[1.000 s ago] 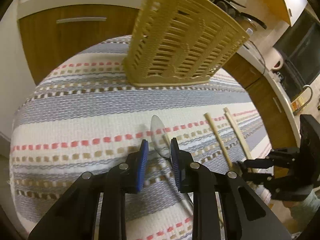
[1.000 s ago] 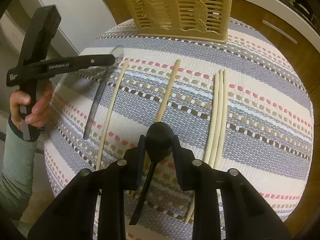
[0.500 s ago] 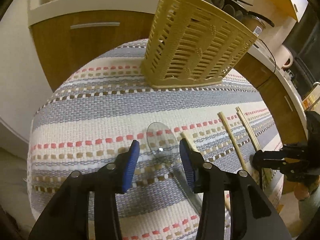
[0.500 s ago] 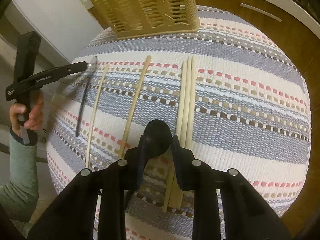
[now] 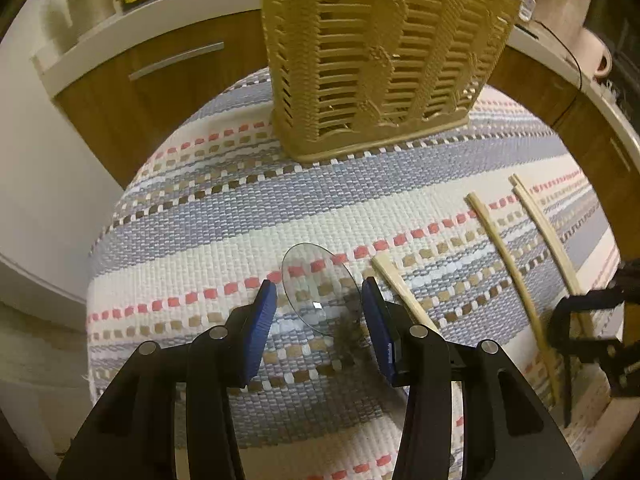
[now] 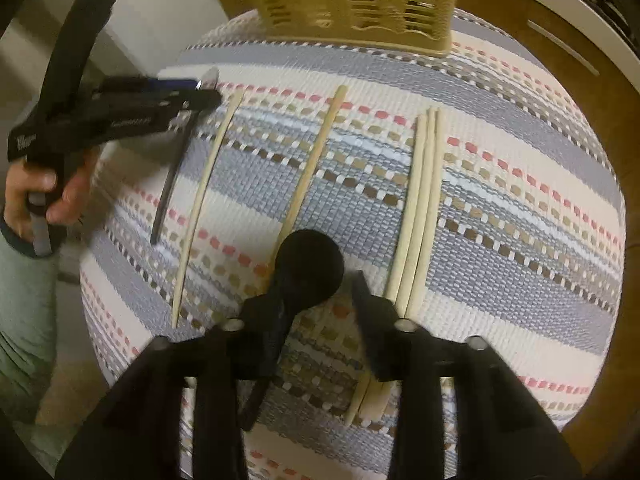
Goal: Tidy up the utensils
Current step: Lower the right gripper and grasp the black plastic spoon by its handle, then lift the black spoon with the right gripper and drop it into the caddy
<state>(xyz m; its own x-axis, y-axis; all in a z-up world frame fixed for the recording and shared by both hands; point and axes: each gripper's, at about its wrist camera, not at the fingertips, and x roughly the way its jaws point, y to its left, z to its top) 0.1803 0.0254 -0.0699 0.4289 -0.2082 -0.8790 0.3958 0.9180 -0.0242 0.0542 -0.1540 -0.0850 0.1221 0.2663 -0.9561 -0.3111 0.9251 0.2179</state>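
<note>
The step in hand looks like the pick-up: nothing long stands in the basket (image 5: 380, 60) yet, as far as its slats show, and every utensil lies on the striped cloth (image 5: 224, 216) over the worktop.

The left gripper (image 5: 320, 320) has its blue-padded jaws spread apart, with the bowl of the clear spoon (image 5: 316, 288) lying between and just ahead of them. The right gripper (image 6: 316, 304) also has its jaws apart; the black spoon (image 6: 308, 264) sits against the left jaw, but motion blur leaves it unclear whether anything is pinched.

Ahead of the right jaws lie two single chopsticks (image 6: 316, 160) to the left and a tight bundle of three (image 6: 424, 184) to the right.

The next move probably calls for closing on a spoon's neck, lifting it free of the cloth, then tipping it handle-down into the basket beyond the jaws.

The cloth is a coarse, ribbed weave (good friction, little sliding). The chopsticks are pale, slim and smooth; the clear spoon is thin, glossy plastic; the basket is rigid tan latticework, open at the top.
</note>
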